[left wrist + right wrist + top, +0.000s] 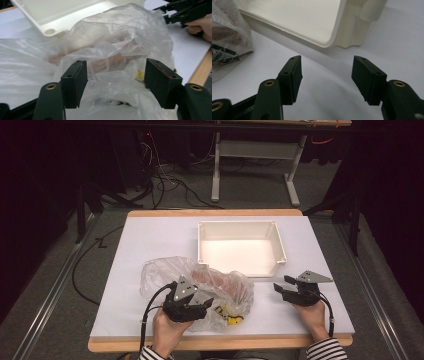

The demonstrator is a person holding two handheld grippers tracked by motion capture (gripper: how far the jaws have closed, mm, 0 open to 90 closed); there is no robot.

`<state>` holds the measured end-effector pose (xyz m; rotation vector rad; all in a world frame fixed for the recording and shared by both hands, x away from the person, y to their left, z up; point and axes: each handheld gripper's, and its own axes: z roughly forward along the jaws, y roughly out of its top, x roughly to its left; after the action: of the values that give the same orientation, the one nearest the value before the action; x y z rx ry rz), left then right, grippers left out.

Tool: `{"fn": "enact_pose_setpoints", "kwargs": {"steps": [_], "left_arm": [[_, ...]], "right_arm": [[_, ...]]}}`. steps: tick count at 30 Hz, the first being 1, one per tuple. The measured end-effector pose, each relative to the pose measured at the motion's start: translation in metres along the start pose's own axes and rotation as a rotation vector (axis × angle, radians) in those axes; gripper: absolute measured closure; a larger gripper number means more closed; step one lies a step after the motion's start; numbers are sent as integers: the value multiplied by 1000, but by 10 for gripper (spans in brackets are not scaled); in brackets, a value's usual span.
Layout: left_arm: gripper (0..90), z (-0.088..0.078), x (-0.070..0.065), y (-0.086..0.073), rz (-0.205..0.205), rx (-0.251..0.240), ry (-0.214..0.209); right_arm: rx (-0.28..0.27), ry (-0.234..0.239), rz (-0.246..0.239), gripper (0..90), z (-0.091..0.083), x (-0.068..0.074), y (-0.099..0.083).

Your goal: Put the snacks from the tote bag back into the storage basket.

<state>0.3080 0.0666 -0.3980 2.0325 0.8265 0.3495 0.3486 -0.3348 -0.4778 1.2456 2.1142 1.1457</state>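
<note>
At the table's near edge the clear plastic bag (pixel 200 285) is lying just short of the white bin (pixel 240 247); left gripper (pixel 116 83) is gaping wide over loose film, gripping nothing; right gripper (pixel 327 80) is idling wide, empty; risk: pinching one thin layer, film slipping, contents spilling.

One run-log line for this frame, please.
left gripper: open over plastic bag | right gripper: open, nothing held | white tray: nothing inside

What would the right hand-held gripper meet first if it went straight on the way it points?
Probably the tray: the right hand-held gripper, jaws open, points over bare table at the tray's near corner. The bag lies off to the side.
</note>
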Motion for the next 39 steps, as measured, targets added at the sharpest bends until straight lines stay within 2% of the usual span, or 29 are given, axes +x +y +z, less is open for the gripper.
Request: {"fn": "enact_pose_setpoints", "kwargs": {"steps": [3, 6, 7, 11, 12, 13, 14, 15, 17, 18, 19, 20, 21, 22, 23, 24, 25, 26, 30, 32, 39], "left_arm": [[355, -1, 9, -3, -8, 12, 24], [349, 4, 24, -12, -53, 35, 49], [350, 4, 24, -12, -53, 35, 49], [350, 13, 35, -23, -84, 65, 70], [352, 18, 40, -27, -102, 75, 79], [352, 18, 40, -27, -102, 75, 79], [353, 23, 43, -32, -123, 79, 78], [354, 23, 43, -32, -123, 79, 78], [354, 27, 45, -35, -132, 83, 76], [355, 31, 46, -36, -133, 86, 80], [356, 31, 46, -36, -133, 86, 80], [358, 35, 46, -37, -129, 89, 84], [367, 35, 46, -37, -129, 89, 84], [382, 38, 46, -39, -117, 83, 90], [399, 38, 46, -39, -117, 83, 90], [409, 41, 47, -42, -115, 81, 96], [420, 41, 47, -42, -115, 81, 96], [439, 45, 48, -44, -125, 84, 86], [500, 50, 49, -47, -125, 108, 82], [581, 54, 48, -49, -118, 129, 60], [751, 60, 44, -50, -89, 152, 11]], "right_arm": [[-6, 8, -17, 437, -1, 0, 0], [-21, 11, -31, 446, -3, 3, 0], [-21, 11, -31, 446, -3, 3, 0], [-40, 60, -27, 454, -8, 10, 0], [-49, 91, -44, 453, -11, 17, 2], [-49, 91, -44, 453, -11, 17, 2], [-53, 123, -67, 448, -14, 25, 5], [-53, 123, -67, 448, -14, 25, 5], [-55, 162, -85, 439, -15, 33, 7], [-55, 192, -98, 431, -14, 41, 9], [-55, 192, -98, 431, -14, 41, 9], [-53, 222, -113, 421, -12, 48, 10], [-53, 222, -113, 421, -12, 48, 10], [-51, 245, -122, 410, -9, 55, 12], [-51, 245, -122, 410, -9, 55, 12], [-42, 263, -126, 399, -6, 61, 13], [-42, 263, -126, 399, -6, 61, 13], [-35, 285, -124, 390, -2, 68, 14], [-36, 306, -138, 380, 4, 78, 17], [-24, 313, -140, 370, 10, 84, 18], [24, 322, -144, 348, 19, 87, 16]]}}
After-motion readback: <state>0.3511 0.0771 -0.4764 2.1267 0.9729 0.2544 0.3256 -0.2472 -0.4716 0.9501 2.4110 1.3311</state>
